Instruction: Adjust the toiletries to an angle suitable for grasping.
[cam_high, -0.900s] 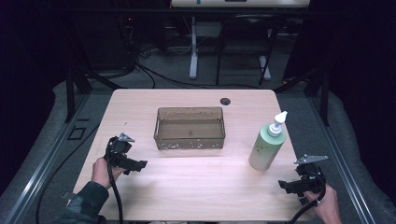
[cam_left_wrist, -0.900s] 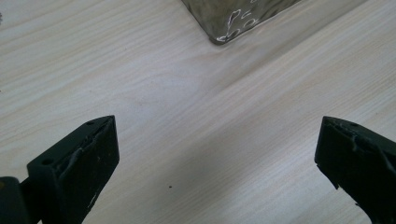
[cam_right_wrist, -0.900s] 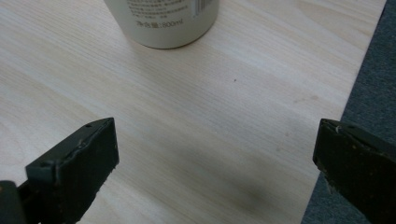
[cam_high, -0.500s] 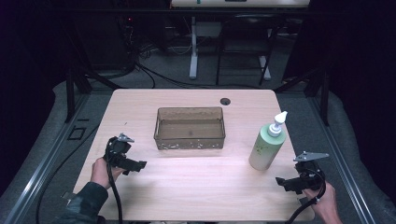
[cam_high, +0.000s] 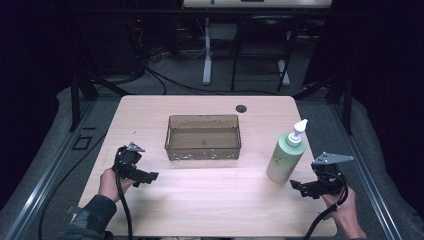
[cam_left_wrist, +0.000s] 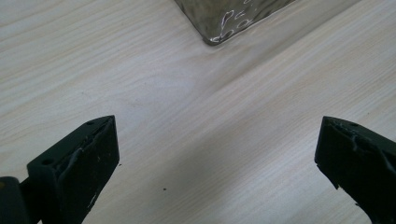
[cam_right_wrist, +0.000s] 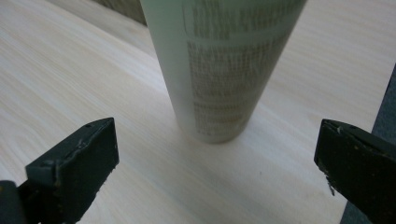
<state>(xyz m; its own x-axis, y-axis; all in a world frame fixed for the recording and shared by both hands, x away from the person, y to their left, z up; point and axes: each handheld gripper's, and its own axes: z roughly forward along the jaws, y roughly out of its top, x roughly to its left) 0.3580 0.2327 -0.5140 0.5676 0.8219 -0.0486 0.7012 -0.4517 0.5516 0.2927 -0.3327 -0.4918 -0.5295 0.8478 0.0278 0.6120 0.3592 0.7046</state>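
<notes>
Pale green, the pump bottle (cam_high: 286, 156) is standing upright near the right edge of the wooden table (cam_high: 210, 205), well apart from the smoky clear plastic bin (cam_high: 203, 137) at centre. I am holding the right gripper (cam_high: 306, 188) just beside the bottle's base, jaws spread wide and empty; in the right gripper view the bottle (cam_right_wrist: 224, 70) is sitting between them, slightly left of middle. I am resting the left gripper (cam_high: 145, 176) low over bare wood, jaws likewise spread, the bin's corner (cam_left_wrist: 233, 18) ahead of it. Judged step: closing on the bottle. I am advising centring first, gripping the lower body squarely, since a high grip may tip it.
</notes>
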